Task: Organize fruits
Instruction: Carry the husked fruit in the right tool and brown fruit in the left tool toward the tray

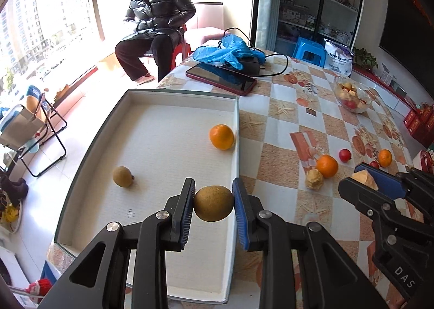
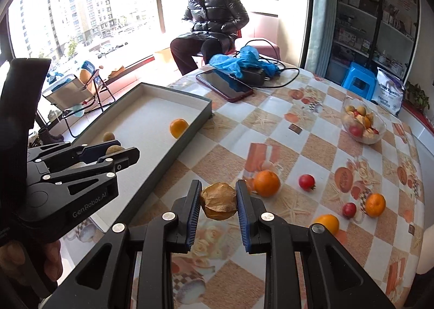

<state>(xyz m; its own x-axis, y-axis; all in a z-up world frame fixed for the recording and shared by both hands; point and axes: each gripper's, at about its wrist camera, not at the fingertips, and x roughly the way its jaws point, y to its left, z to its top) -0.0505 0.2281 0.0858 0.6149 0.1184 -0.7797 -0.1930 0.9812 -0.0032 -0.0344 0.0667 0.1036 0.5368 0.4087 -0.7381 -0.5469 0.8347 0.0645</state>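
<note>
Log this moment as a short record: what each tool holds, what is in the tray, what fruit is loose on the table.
left tool: shut on a brown round fruit, above the tray
right tool: shut on a papery husk fruit, above the table
in tray: orange, small brown fruit
loose on table: three oranges, two small red fruits, one husk fruit
bowl: mixed fruit

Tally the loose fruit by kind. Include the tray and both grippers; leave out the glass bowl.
Oranges: 4
Brown round fruits: 2
Papery-husked fruits: 2
Small red fruits: 2
Total: 10
</note>
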